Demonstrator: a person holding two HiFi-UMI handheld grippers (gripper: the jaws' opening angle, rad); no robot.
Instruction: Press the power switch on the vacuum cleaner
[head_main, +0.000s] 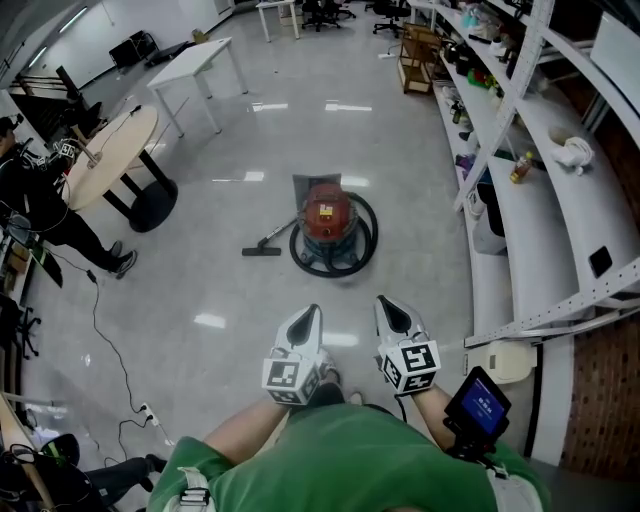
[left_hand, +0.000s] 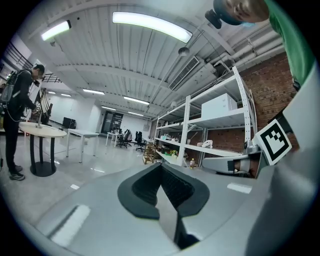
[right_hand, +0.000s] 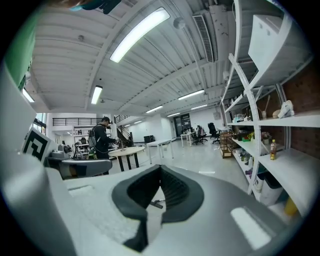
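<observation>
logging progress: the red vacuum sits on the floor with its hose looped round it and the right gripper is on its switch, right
Not quite. In the head view the right gripper is close to the person, well short of the red vacuum; the hose does loop round it.

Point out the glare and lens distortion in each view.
Head view: bright patches glare on the glossy floor, and the shelving bows. Left gripper view: the light strip is blown out, corners black. Right gripper view: shelf posts curve strongly.
</observation>
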